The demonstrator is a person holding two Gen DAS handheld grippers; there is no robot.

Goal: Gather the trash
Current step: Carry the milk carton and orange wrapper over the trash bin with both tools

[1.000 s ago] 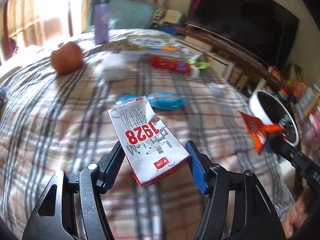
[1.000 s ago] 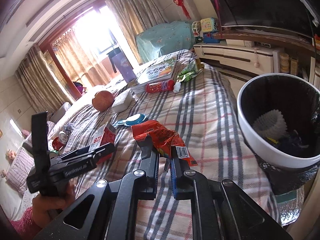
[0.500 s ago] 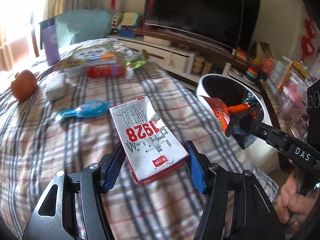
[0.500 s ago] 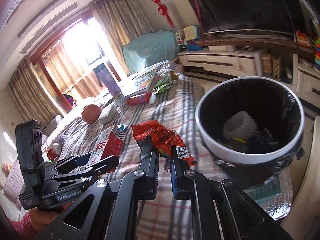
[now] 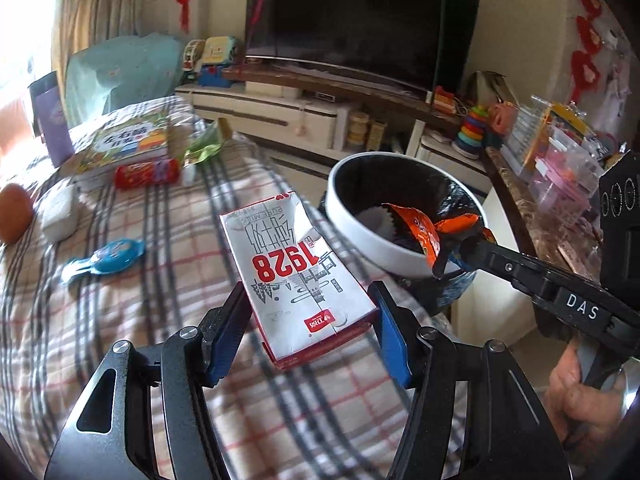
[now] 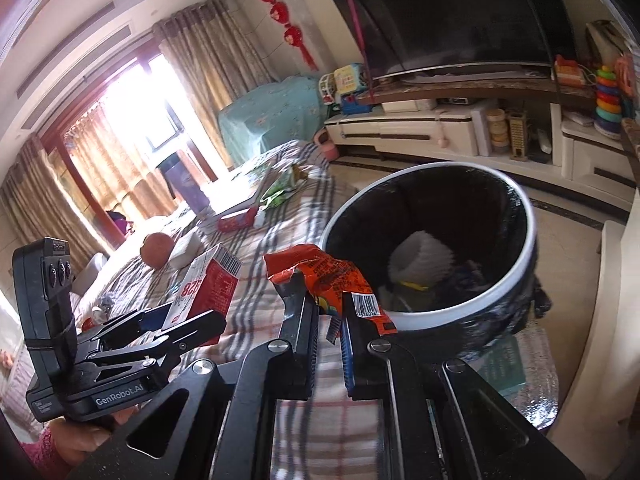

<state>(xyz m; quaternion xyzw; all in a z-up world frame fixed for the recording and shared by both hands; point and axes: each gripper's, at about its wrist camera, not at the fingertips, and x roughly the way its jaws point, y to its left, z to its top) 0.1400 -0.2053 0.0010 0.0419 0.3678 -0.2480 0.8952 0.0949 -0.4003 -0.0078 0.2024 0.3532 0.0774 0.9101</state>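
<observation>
Above the plaid bed point(image 5: 120, 320), your left gripper point(image 5: 312, 316) has its fingers clamped on the sides of the milk carton point(image 5: 296, 268), holding it clear of the cover; your right gripper point(image 6: 330, 320) has its fingers nearly closed, pinching the orange snack wrapper point(image 6: 328, 276) at the rim of the trash bin point(image 6: 520, 264), which stands just beside the bed.
</observation>
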